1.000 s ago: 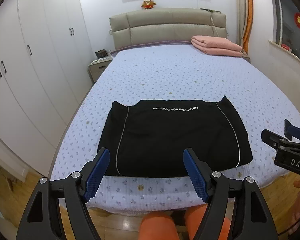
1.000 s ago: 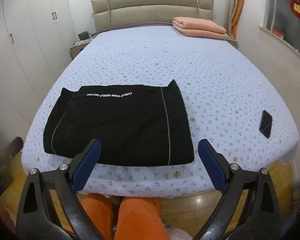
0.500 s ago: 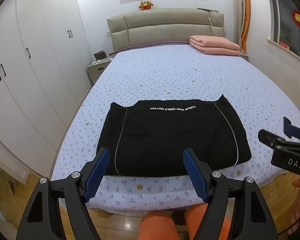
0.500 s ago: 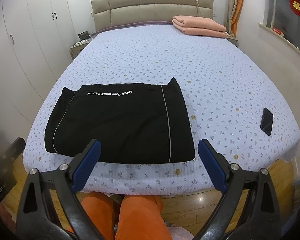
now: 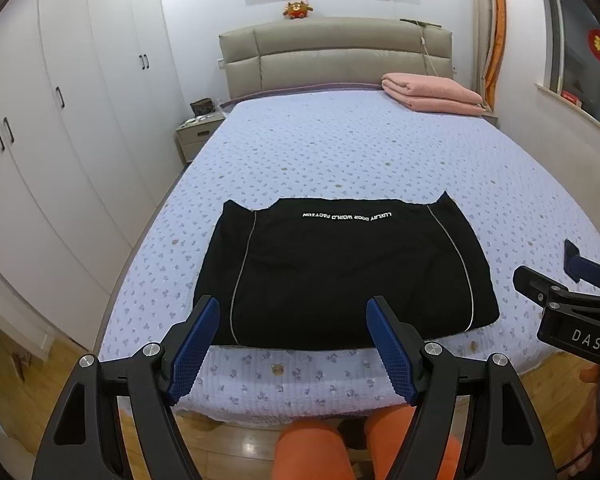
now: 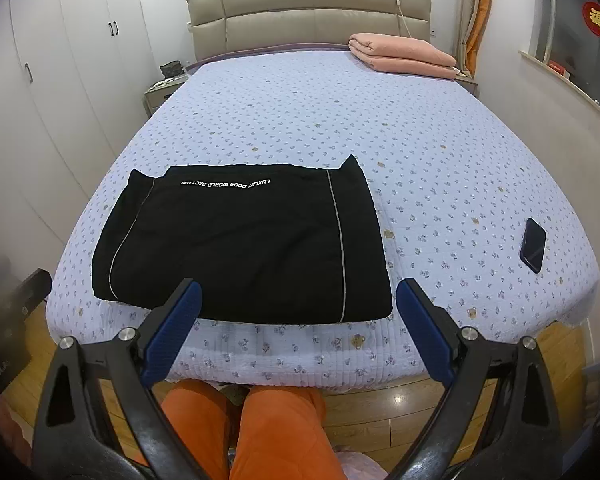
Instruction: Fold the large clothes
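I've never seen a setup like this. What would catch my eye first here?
A black folded garment with white lettering lies flat near the foot of the bed. Two pairs of blue-padded tongs, left and right, hover open in front of it. A pink blanket sits by the headboard, a dark phone toward the right edge.

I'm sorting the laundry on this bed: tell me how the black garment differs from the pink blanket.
The black garment lies at the foot of the bed, near the edge; the pink blanket sits by the headboard. The garment is one flat, wide fold with white lettering and thin pale stripes; the blanket is plain and stacked thicker. Both are folded and rest on the bedspread, untouched by either gripper.
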`<state>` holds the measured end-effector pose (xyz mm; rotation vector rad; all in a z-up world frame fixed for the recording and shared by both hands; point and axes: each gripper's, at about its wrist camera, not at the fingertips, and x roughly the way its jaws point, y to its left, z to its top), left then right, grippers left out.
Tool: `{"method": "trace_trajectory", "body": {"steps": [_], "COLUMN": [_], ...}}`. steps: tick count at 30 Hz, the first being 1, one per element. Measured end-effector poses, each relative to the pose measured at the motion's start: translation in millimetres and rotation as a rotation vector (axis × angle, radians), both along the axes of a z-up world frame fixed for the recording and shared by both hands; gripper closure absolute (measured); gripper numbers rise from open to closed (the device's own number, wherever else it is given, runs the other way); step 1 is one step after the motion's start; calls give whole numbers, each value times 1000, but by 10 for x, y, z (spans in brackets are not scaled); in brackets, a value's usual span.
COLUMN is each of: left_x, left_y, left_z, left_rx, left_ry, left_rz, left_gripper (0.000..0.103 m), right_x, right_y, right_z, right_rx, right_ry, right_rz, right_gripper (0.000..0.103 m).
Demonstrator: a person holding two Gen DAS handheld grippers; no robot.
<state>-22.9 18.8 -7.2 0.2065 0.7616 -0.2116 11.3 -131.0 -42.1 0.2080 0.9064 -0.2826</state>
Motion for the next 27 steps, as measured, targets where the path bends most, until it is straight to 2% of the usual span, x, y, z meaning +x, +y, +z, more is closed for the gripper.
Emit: {"method": "trace_trajectory", "body": {"steps": [27], "left_x": [-10], "left_y": [70], "left_z": [-19], "left_rx": [-24], "left_ry": [11], "left_rz": [8], "left_gripper": [26], "right_x": [-13], "right_y": [-6], "right_z": [-11], "right_rx": [-6], "right_ry": [13], "right_rz": [3], "right_gripper": [7]}}
